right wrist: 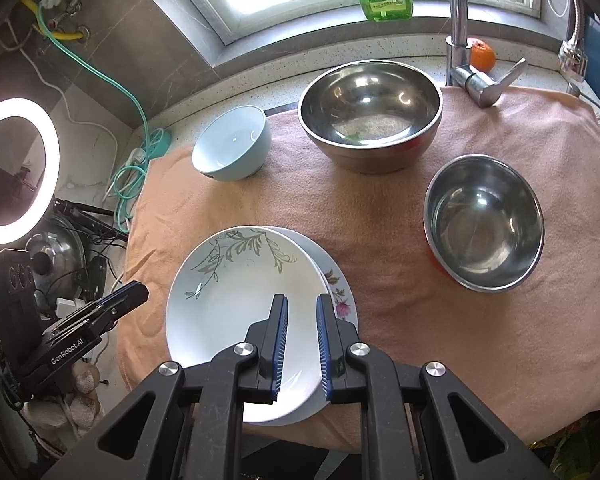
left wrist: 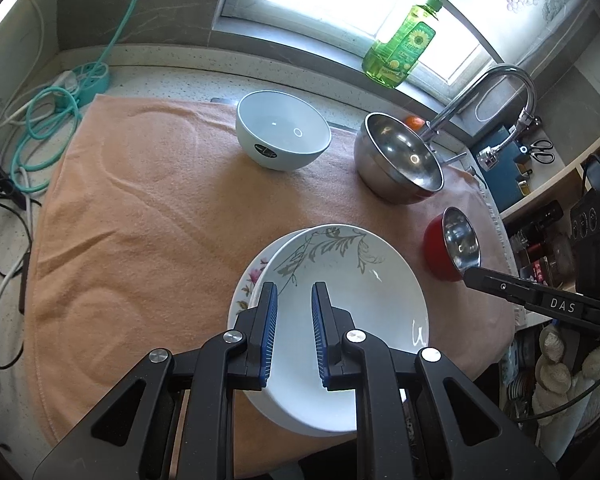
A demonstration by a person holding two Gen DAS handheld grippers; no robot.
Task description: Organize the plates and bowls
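A white plate with a grey leaf pattern (left wrist: 352, 280) (right wrist: 236, 280) lies on top of a flowered plate (left wrist: 248, 284) (right wrist: 340, 292), offset from it, at the near edge of a peach towel (left wrist: 140, 220). My left gripper (left wrist: 294, 288) hovers over the stack, jaws nearly together with nothing between them. My right gripper (right wrist: 302, 300) hangs over the same plates, jaws also narrow and empty. Farther back stand a pale blue bowl (left wrist: 284, 132) (right wrist: 232, 144), a large steel bowl (left wrist: 400, 156) (right wrist: 372, 108) and a smaller steel bowl with a red outside (left wrist: 456, 240) (right wrist: 484, 220).
A green soap bottle (left wrist: 400, 44) stands on the window sill. The chrome faucet (left wrist: 500, 92) and an orange (right wrist: 482, 56) are behind the large bowl. A teal power strip with cables (left wrist: 88, 76) lies at the far left, and a ring light (right wrist: 16, 172) stands off the counter's left.
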